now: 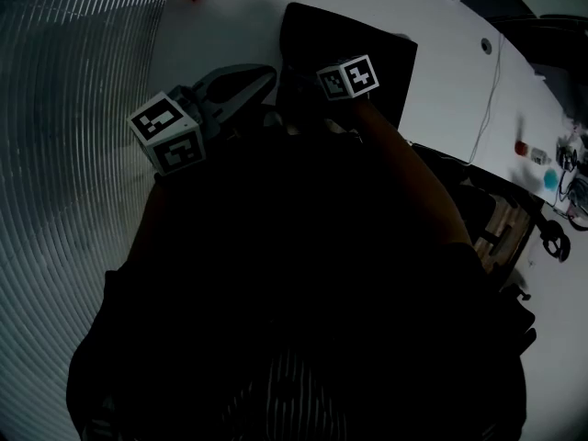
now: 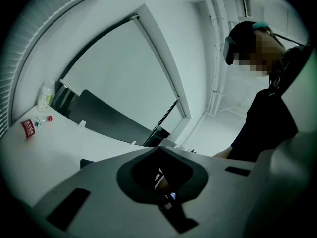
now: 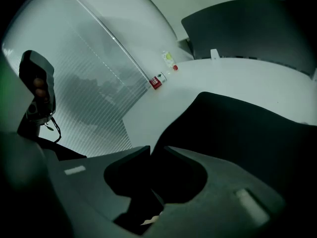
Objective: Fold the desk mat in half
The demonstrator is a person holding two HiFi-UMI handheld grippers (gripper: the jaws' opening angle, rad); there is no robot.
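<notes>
While the left hand-held gripper (image 2: pixel 159 150) is closed and empty, the right hand-held gripper (image 3: pixel 151 151) stands narrowly parted by the desk mat (image 3: pixel 237 133), right of frame on the surface (image 3: pixel 237 78); only the left gripper view shows the person's head (image 2: pixel 245 36).

Count: one dark flat desk mat (image 3: pixel 257 133); one white desk (image 3: pixel 237 78); two grey hand-held units, left gripper (image 2: pixel 158 148) and right gripper (image 3: pixel 150 150); one small clear plastic bottle (image 3: pixel 168 58); one small red-and-white labelled object (image 3: pixel 156 82).
</notes>
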